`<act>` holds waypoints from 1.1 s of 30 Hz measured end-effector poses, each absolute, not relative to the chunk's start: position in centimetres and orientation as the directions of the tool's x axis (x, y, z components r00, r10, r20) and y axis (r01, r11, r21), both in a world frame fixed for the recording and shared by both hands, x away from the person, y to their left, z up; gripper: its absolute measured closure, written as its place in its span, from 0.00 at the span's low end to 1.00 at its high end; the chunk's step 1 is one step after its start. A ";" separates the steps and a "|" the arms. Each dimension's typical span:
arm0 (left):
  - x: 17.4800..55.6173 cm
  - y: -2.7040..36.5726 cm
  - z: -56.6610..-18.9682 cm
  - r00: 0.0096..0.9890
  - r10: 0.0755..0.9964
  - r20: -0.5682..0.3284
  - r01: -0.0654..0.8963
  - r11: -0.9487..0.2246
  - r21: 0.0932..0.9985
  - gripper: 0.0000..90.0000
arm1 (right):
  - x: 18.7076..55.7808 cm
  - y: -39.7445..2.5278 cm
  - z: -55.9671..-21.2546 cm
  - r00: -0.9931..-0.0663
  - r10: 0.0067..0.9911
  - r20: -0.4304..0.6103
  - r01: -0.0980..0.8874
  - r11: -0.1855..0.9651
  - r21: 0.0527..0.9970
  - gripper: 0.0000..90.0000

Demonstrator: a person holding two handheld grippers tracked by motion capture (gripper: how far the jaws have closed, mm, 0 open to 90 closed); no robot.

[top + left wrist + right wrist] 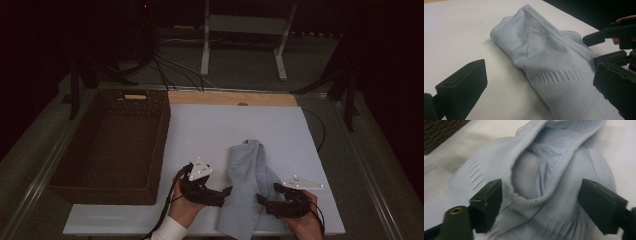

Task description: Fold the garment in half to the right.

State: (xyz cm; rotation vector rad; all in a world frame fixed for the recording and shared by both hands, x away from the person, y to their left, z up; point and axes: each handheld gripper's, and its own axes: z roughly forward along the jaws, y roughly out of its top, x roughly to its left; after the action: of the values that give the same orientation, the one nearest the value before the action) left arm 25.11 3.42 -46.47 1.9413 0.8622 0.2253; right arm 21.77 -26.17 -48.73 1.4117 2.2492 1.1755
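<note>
High view shows the pale blue garment (246, 185) crumpled near the tabletop's front edge, the wicker basket (111, 181) empty, left gripper (227, 191) and right gripper (260, 198) both spread, nothing gripped yet.

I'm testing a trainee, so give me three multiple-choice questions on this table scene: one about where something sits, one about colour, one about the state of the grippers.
1. Where is the wicker basket?
A. left of the white sheet
B. on the garment
C. right of the sheet

2. What colour is the garment?
A. red
B. light blue
C. black

3. How do the right gripper jaws stand?
A. shut on the garment
B. shut on the basket
C. open

Answers: 1 A, it borders the sheet's left edge. 2 B, pale blue knit. 3 C, jaws stand wide apart over the cloth.
</note>
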 end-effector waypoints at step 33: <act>25.0 3.4 -46.6 0.735 0.652 -0.188 0.472 -0.291 0.833 0.00 | 21.8 -25.3 -48.9 -0.538 0.816 0.210 0.649 0.242 0.721 0.30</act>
State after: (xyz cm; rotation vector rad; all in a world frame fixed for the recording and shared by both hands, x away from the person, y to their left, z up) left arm 24.97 3.41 -46.62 1.9462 0.8587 0.2289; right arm 21.75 -25.34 -48.89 1.3824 2.3025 1.1754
